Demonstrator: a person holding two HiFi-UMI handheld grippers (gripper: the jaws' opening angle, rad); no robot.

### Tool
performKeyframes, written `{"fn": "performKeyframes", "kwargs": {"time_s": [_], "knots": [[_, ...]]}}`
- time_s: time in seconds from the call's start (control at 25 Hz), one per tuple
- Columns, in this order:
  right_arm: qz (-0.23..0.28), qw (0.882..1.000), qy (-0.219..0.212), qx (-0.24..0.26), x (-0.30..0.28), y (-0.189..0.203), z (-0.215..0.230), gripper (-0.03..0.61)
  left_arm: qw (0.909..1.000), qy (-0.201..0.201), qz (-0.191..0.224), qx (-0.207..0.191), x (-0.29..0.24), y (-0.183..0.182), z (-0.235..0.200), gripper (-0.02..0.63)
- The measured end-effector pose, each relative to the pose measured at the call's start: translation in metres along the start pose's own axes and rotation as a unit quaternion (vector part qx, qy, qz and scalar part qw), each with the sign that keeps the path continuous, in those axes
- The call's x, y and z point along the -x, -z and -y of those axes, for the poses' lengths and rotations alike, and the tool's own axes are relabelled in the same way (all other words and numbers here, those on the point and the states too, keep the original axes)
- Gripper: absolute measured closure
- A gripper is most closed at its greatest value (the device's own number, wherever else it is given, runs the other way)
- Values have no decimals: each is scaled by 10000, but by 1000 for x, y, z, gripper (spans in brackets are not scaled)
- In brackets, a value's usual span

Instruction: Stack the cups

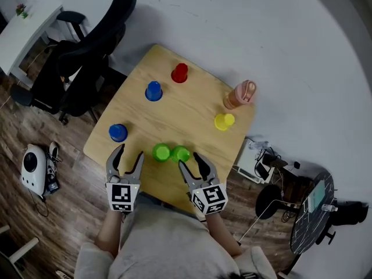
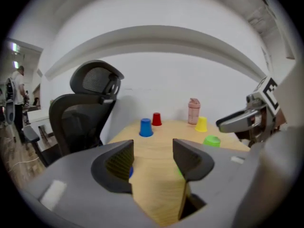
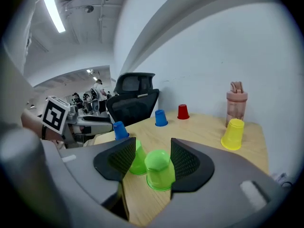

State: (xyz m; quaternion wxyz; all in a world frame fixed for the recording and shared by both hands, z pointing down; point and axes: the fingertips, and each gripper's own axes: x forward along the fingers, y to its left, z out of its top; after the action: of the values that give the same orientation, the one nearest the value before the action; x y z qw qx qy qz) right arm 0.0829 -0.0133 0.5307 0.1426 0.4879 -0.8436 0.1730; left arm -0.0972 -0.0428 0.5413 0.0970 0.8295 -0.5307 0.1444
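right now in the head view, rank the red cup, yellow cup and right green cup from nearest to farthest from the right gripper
1. right green cup, just ahead of the right gripper
2. yellow cup, on the right side
3. red cup, at the far edge

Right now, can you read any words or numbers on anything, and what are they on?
None: no words or numbers can be read.
Left claw and right claw: their cubes show black-and-white square patterns, not letters.
The pink bottle: no label readable.
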Motion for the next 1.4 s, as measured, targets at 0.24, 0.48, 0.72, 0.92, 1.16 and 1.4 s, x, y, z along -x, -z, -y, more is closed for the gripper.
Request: {"fn": "performKeyframes", "kwargs": {"time_s": [0.24,0.48,0.72,0.92,1.16,1.4], "knots": [[186,9998,-23,23,3,-24,-5,367,9963,-757,-396,2,-2,30,-65,328],[140,9998,-85,86,0,-29,-15,368,9948,-784,-650,103,-24,54,-83,328],[94,9999,-6,111,0,-30,-15,368,9936,-819,-774,78,-39,64,-91,331],[91,9998,70,149,0,-32,-13,368,9942,-754,-771,33,-37,59,-89,341],[185,9996,118,161,-1,-39,-8,368,9985,-262,-414,-230,-32,31,-54,345],[220,9997,78,100,-1,-38,-8,368,9981,106,-533,-283,-22,36,-12,347]]}}
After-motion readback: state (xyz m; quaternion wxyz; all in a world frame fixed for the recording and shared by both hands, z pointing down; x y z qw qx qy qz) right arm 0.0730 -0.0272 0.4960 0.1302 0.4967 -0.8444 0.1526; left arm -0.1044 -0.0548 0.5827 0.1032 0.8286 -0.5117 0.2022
